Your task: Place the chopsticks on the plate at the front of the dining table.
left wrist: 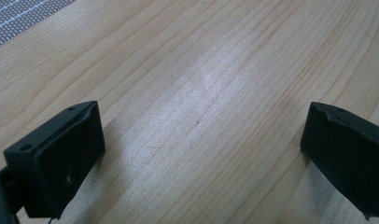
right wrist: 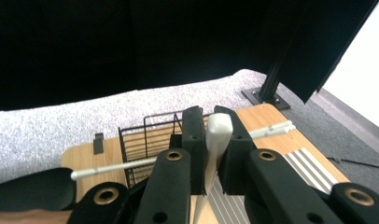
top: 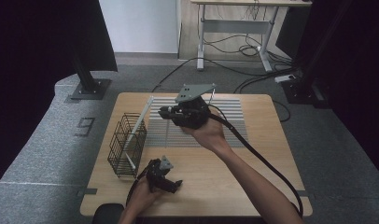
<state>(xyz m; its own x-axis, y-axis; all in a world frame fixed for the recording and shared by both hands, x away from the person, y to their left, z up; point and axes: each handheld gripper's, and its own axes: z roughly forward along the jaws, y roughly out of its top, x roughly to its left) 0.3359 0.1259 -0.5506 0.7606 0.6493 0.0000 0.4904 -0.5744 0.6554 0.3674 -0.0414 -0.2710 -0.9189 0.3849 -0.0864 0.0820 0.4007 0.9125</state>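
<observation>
The wire basket (top: 127, 145) stood just left of the left gripper (top: 176, 185), with a white stick (top: 129, 161) leaning inside it. That gripper rested on the wooden table (top: 215, 177), jaws spread wide and empty. Further right, the right gripper (top: 163, 112) was clenched on a long white utensil (top: 142, 115), whose far end slanted down into the basket to its left, above the striped mat (top: 229, 119).

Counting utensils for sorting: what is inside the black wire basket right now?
The black wire basket holds one white utensil leaning against its wires. The right hand-held gripper grips another white utensil above the rim. The basket's floor is hard to make out.
</observation>
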